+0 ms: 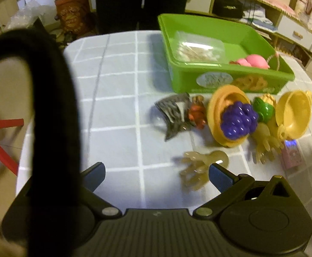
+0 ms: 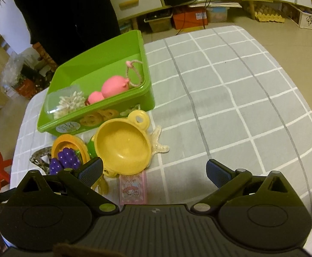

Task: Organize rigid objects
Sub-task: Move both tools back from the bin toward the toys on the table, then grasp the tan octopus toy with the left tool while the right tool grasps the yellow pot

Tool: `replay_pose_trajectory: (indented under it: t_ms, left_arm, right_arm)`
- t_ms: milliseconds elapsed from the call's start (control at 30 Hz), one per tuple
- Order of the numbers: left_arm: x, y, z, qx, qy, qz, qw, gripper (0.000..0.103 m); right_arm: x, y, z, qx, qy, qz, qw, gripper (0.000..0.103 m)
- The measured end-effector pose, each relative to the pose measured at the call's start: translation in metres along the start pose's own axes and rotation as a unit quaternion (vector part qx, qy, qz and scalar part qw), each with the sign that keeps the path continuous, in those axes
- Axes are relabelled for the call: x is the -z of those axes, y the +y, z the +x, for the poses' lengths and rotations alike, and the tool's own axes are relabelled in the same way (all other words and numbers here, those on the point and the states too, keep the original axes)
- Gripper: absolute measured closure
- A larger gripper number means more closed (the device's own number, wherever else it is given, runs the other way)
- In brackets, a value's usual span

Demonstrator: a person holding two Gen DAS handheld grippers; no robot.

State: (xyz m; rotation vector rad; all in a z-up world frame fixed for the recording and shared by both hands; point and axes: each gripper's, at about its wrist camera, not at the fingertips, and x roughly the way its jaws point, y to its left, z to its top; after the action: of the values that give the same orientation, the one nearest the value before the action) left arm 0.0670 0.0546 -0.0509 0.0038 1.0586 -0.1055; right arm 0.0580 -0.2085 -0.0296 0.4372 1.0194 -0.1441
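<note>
Nearest the left gripper (image 1: 156,176), jaws released, lies a translucent beige plastic claw clip (image 1: 201,168); centre over it, then close; right gripper (image 2: 155,171) also released, over checked tablecloth (image 2: 231,98)

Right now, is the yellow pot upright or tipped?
Tipped: the yellow pot lies on its side among the toys, its open mouth facing the cameras, empty inside.

A bench (image 2: 231,98) under a grey checked cloth carries a green bin (image 2: 104,64), and just beside it a huddle of toys: yellow bowl (image 2: 123,147), purple grapes (image 1: 238,118), pink card (image 2: 132,189).
</note>
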Motion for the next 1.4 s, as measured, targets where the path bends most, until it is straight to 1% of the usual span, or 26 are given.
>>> replay_pose_trajectory:
  t_ms: [100, 200, 367, 500, 600, 633, 700, 800, 900, 1033, 1100, 1200, 1233, 1400]
  left_arm:
    - [0.002, -0.011, 0.004, 0.018, 0.018, 0.006, 0.9997, 0.025]
    - [0.002, -0.02, 0.007, 0.032, 0.03, -0.006, 0.999, 0.025]
    - [-0.003, -0.027, 0.013, 0.043, 0.04, -0.061, 0.9964, 0.026]
    - [-0.007, -0.027, 0.016, 0.033, 0.037, -0.108, 0.9929, 0.028]
    - [-0.008, -0.023, 0.019, 0.026, 0.04, -0.15, 0.9875, 0.034]
    - [-0.008, -0.022, 0.02, 0.027, 0.04, -0.158, 0.9862, 0.035]
    - [-0.008, -0.023, 0.022, 0.022, 0.04, -0.174, 0.9837, 0.041]
    - [-0.007, -0.032, 0.027, 0.004, 0.036, -0.171, 0.9845, 0.047]
    - [-0.007, -0.041, 0.028, -0.021, 0.026, -0.157, 0.9871, 0.051]
    - [-0.008, -0.049, 0.03, -0.039, 0.016, -0.137, 0.9897, 0.056]
    - [-0.008, -0.052, 0.029, -0.047, 0.011, -0.128, 0.9906, 0.063]
    - [-0.008, -0.053, 0.029, -0.047, 0.005, -0.118, 0.9919, 0.071]
    - [-0.008, -0.053, 0.028, -0.046, 0.004, -0.115, 0.9923, 0.072]
    - [-0.008, -0.049, 0.027, -0.038, 0.003, -0.114, 0.9927, 0.074]
  right_arm:
    - [0.0, 0.003, 0.005, -0.002, 0.01, 0.002, 1.0, 0.002]
    - [0.001, 0.006, 0.012, -0.002, 0.019, 0.004, 1.0, 0.002]
    - [0.0, 0.015, 0.021, -0.003, 0.03, 0.008, 1.0, 0.002]
    - [-0.001, 0.019, 0.027, -0.01, 0.037, 0.019, 0.999, 0.002]
    - [-0.002, 0.021, 0.033, -0.002, 0.036, 0.026, 0.999, 0.002]
    - [-0.002, 0.022, 0.034, 0.0, 0.036, 0.029, 0.999, 0.002]
    - [-0.004, 0.022, 0.038, 0.0, 0.037, 0.037, 0.999, 0.002]
    - [-0.006, 0.024, 0.042, 0.001, 0.035, 0.046, 0.998, 0.002]
    - [-0.007, 0.026, 0.047, 0.005, 0.034, 0.049, 0.998, 0.002]
    - [-0.009, 0.028, 0.053, 0.008, 0.036, 0.053, 0.998, 0.002]
    - [-0.009, 0.029, 0.056, 0.01, 0.035, 0.053, 0.998, 0.002]
    - [-0.01, 0.03, 0.06, 0.014, 0.035, 0.056, 0.998, 0.002]
    - [-0.011, 0.03, 0.061, 0.015, 0.035, 0.057, 0.998, 0.002]
    - [-0.011, 0.031, 0.065, 0.015, 0.037, 0.056, 0.998, 0.002]
